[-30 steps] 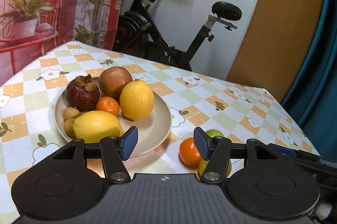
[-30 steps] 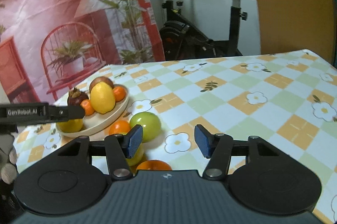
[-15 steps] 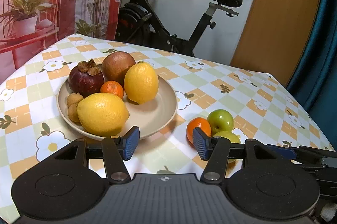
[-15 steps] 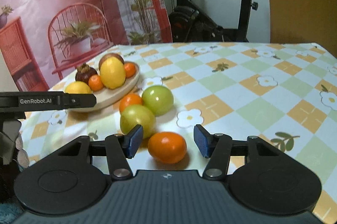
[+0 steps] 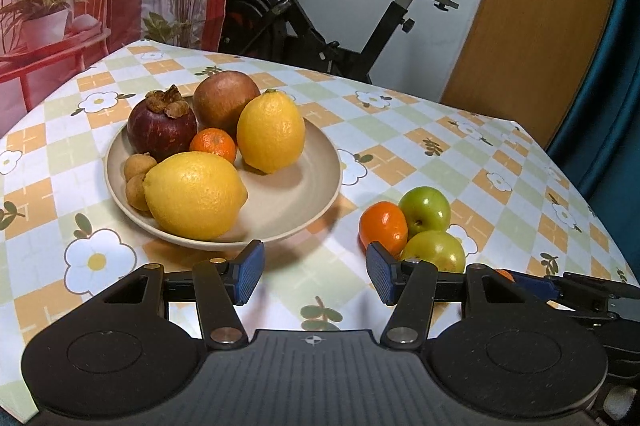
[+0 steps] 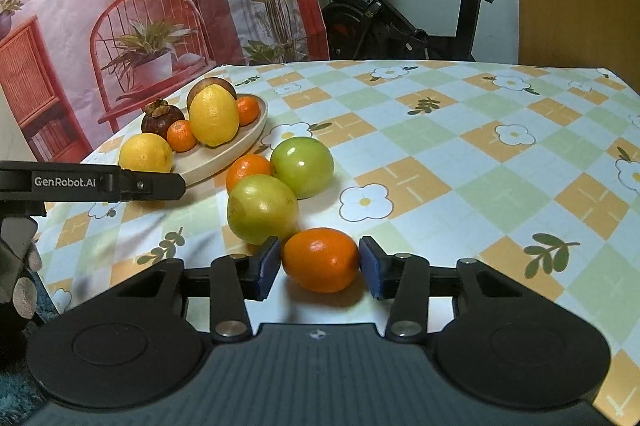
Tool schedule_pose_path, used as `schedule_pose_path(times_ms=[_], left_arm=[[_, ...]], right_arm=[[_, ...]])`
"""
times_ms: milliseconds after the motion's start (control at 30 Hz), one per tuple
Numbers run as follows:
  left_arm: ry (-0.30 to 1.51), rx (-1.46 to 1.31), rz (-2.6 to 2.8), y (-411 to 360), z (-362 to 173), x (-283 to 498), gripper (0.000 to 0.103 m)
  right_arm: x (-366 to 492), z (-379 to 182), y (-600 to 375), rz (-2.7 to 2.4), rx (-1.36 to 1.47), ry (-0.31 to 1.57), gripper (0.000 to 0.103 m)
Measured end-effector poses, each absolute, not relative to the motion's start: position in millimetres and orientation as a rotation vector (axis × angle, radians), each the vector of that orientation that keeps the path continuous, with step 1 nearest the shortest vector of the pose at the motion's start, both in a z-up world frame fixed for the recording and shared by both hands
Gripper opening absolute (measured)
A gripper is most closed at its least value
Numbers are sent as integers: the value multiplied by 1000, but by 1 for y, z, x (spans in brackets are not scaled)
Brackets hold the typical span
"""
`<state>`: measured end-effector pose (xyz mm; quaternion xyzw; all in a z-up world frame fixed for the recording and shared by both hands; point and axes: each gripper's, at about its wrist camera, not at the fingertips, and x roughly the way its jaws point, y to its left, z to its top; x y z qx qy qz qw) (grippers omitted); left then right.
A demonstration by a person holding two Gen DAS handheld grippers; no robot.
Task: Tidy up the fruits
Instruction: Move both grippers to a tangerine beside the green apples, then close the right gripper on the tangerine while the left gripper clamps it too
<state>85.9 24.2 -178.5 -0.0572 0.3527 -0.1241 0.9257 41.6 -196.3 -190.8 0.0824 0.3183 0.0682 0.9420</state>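
Both pads of right claw (image 6: 319,268) beside an orange (image 6: 321,259) (left claw (image 5: 315,273) wide, empty)

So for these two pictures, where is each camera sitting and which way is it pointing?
Left wrist: rides the left gripper, low over the table, facing the plate of fruit; its own open fingers show, and the right gripper's tip at the right edge.
Right wrist: rides the right gripper, facing across the table; its pads flank an orange, the left gripper's arm and gloved fingers at left.
Shared: plate, lemons, two green fruits, and the exercise bike behind.
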Motion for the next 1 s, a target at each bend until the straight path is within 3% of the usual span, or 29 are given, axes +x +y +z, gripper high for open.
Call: schedule_pose_path(times_ms=[1000], left_arm=[[729,-93,-306,7,-173,100,59]], right_arm=[[45,-189,-231,76,234,503,46]])
